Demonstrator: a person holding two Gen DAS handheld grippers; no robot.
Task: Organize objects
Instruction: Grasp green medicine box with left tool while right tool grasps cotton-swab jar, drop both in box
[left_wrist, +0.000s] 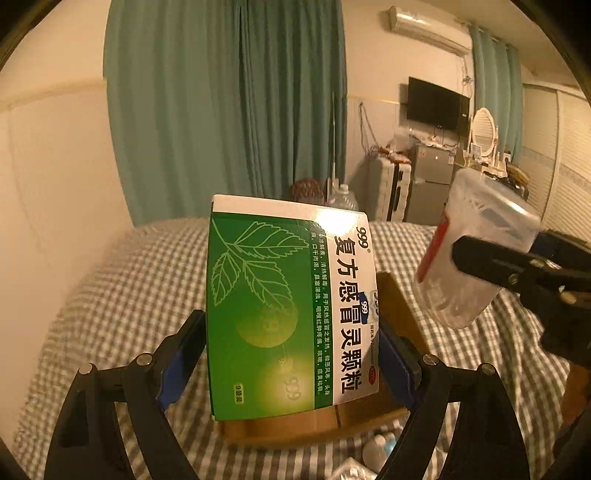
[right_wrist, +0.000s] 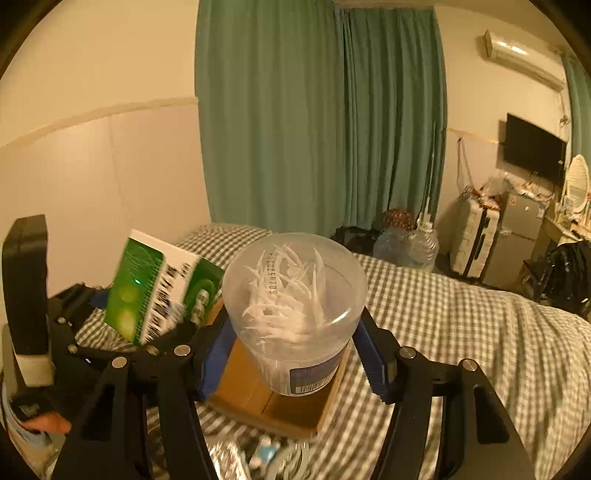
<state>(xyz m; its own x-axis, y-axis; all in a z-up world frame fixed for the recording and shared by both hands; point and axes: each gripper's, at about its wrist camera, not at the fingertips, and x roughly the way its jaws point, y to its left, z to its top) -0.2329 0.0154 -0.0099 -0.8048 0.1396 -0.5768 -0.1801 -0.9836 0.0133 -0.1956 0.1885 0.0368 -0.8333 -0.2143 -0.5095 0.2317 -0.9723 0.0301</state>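
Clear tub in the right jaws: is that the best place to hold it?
Yes. The right gripper squeezes the clear tub across its round wall, from the sides, base toward the camera. The wall tapers toward the base, so grip the wider half, near the lid.

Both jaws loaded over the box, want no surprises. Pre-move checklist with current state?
1. Left gripper shut on green medicine box: ok.
2. Right gripper shut on clear floss-pick jar: ok.
3. Cardboard box below both items: ok.
4. Jar lid sealed: cannot tell.
5. Medicine box and jar apart: ok.
6. Room inside the cardboard box: cannot tell, it is mostly hidden.
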